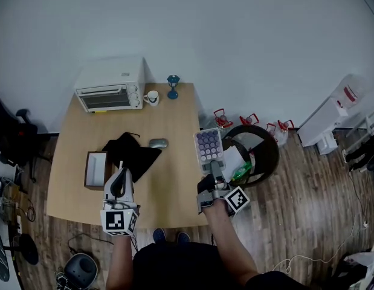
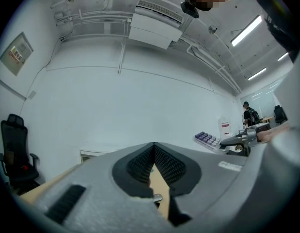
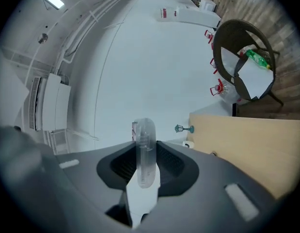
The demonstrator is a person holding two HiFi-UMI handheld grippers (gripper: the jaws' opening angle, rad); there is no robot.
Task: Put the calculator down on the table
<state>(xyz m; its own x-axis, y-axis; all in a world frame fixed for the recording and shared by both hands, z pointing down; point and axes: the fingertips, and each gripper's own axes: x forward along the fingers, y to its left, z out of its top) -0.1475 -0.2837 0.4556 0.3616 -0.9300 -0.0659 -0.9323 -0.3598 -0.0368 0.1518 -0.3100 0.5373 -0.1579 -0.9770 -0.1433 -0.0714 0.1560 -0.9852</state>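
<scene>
The calculator [image 1: 209, 145] is white with purple keys that face up in the head view. It is held above the right edge of the wooden table [image 1: 174, 119]. My right gripper [image 1: 215, 169] is shut on its near end. In the right gripper view the calculator [image 3: 143, 130] stands edge-on between the pads of that gripper [image 3: 146, 145]. My left gripper [image 1: 120, 169] hovers over the table's front left part, near a black cloth. Its pads meet at the tips with nothing between them [image 2: 153, 149]. The left gripper view shows the calculator [image 2: 208, 139] at the right.
A toaster oven [image 1: 111, 84], a mug [image 1: 152, 97] and a small blue ornament [image 1: 173, 86] stand at the back. A black cloth [image 1: 133, 153], a grey mouse [image 1: 157, 142] and an open box [image 1: 96, 169] lie mid-table. A round black bin [image 1: 259, 153] stands right of the table.
</scene>
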